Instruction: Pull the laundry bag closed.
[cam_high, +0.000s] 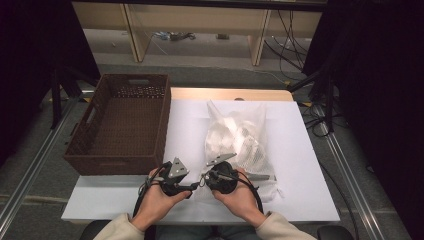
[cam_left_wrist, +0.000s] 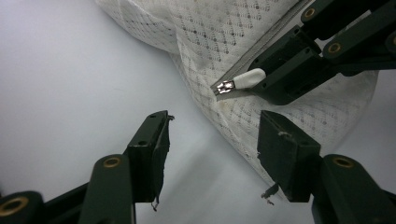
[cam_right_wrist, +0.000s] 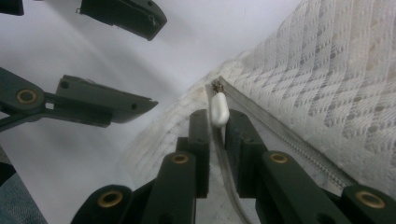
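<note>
Both claws worked at the near corner of a white mesh bag on the worktop.

Largest was the white worktop (cam_high: 300, 165) under both claws, with a brown woven basket (cam_high: 120, 125) lying beyond the left claw (cam_left_wrist: 212, 140), well apart from it. Ahead of the right claw (cam_right_wrist: 217, 122) lay the mesh laundry bag (cam_high: 240, 140), stuffed with pale cloth; it looked soft, light and floppy, so it would likely bunch and slide if tugged by the fabric. Its zipper (cam_right_wrist: 280, 137) ran along the edge beside the right claw. Smallest was the white zipper pull (cam_right_wrist: 218, 111), pinched between the right claw's nearly closed jaws, the sensible place to hold. Meanwhile the left claw stood half open and empty, straddling the bag's corner, placed to pin the fabric.
</note>
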